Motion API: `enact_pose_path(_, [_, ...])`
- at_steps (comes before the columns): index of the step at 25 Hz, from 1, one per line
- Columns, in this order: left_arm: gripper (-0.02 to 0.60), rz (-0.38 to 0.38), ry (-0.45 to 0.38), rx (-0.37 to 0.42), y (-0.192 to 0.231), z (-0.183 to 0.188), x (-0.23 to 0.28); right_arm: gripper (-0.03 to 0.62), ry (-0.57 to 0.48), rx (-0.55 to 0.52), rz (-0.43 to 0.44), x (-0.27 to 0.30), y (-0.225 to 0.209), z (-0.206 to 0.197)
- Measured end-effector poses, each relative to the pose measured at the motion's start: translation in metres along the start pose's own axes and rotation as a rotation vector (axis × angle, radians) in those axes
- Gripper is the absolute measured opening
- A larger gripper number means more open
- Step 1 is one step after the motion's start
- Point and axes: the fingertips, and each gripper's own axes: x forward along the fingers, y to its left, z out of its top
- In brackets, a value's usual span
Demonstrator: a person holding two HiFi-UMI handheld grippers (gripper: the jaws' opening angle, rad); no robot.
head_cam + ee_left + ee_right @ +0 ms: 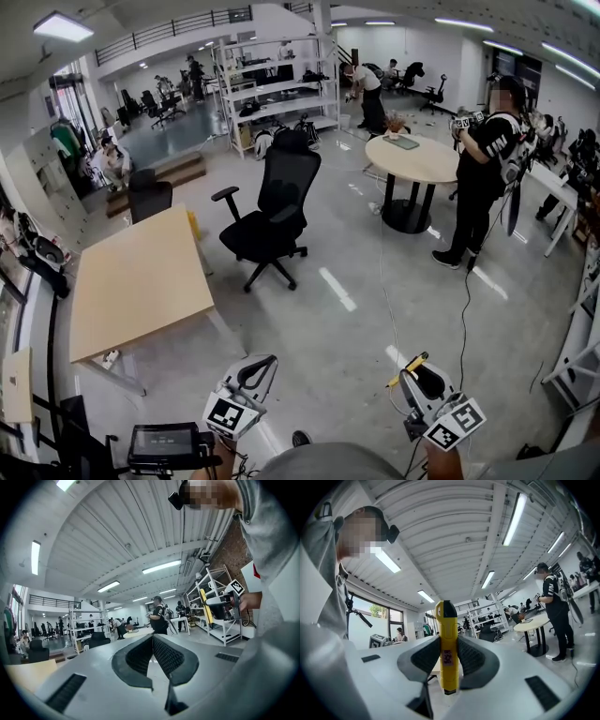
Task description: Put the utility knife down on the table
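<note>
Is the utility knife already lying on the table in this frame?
No, the yellow utility knife is clamped upright between the jaws of the right gripper, held in the air away from the wooden table.

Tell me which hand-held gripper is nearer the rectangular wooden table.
Left. The left hand-held gripper hangs just off the table at its near right corner; the right hand-held gripper, clamping the utility knife, is farther right over open floor.

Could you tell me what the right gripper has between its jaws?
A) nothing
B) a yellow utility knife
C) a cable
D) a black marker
B: its own view shows the right gripper shut on the yellow utility knife, which stands upright between the jaws.
</note>
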Motion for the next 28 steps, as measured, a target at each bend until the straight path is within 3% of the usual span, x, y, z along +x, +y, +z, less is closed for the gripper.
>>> enact_pose_path(13, [0.005, -0.037, -0.019, -0.013, 0.097, -0.032, 0.026, 0.117, -0.009, -0.011, -0.046, 0.101, -0.002, -0.011])
enact_pose_path(20, [0.005, -0.029, -0.025, -0.051, 0.124, -0.046, 0.032, 0.117, 0.031, -0.013, -0.05, 0.131, -0.002, -0.017])
enact_pose_path(28, [0.005, -0.021, 0.011, -0.073, 0.136, -0.057, 0.067, 0.117, 0.053, 0.004, -0.039, 0.159, -0.041, -0.015])
